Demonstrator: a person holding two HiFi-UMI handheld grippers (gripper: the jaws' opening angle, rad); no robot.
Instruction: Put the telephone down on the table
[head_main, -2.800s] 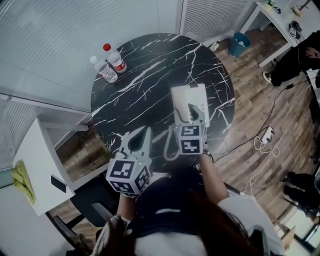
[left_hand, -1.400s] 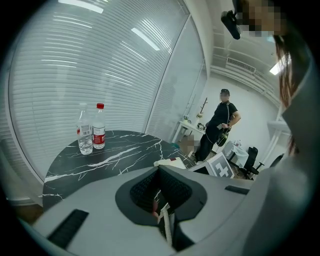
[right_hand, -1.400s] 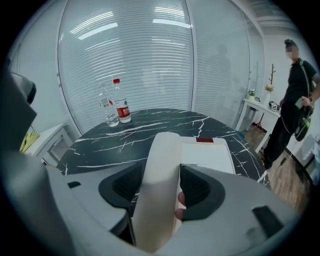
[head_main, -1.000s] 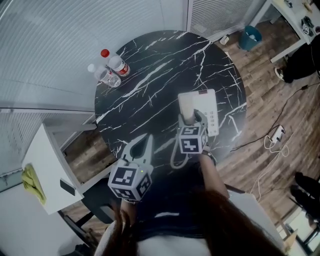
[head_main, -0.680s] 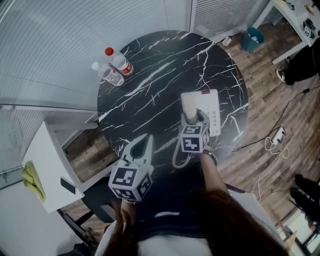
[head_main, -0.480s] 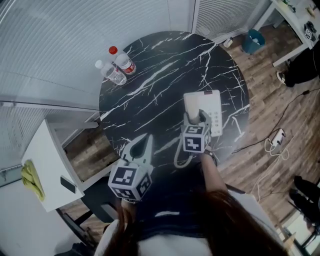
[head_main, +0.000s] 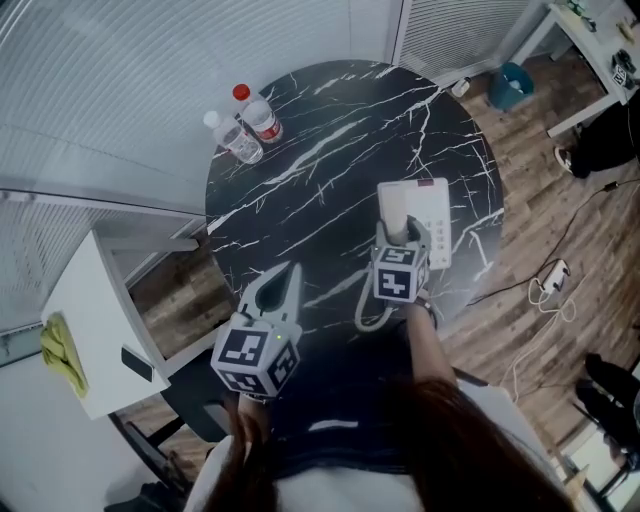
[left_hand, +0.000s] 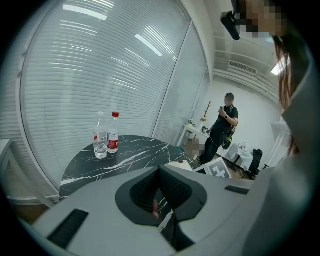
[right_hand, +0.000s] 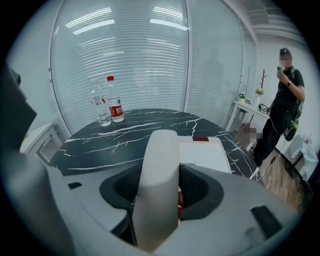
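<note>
Right gripper (head_main: 403, 232): jaws clamped on the white phone handset (right_hand: 157, 170), one pad on each side of the grip. The handset runs forward out of the jaws over the left side of the phone base (head_main: 433, 208). Can't tell if it's seated in the cradle or just above it.

The base lies flat on the round black marble desk (head_main: 330, 130), near its right edge, keypad side to the right. There's a red tab at its far end. The coiled cord (head_main: 370, 316) loops down off the near edge of the desk, below the right gripper's marker cube (head_main: 397, 275).

Left gripper (head_main: 290, 270): jaws closed tip to tip, nothing between them. It hovers over the near-left rim of the desk, well apart from the phone, pointing roughly at the bottles.

Two plastic bottles stand upright at the far-left edge of the desk, just beside each other: a red-cap bottle (head_main: 262, 115) with a red label and a clear bottle (head_main: 235, 138) with a white cap.

Off the desk:
- A white cabinet (head_main: 95, 310) stands to the left, with a yellow cloth (head_main: 60, 355) on it.
- A blue bin (head_main: 510, 85) is on the wood floor at the upper right.
- A power strip (head_main: 550, 272) with cable is on the floor to the right.
- A person in dark clothes (left_hand: 222, 127) stands in the background by a white table, holding something up in front of them.
</note>
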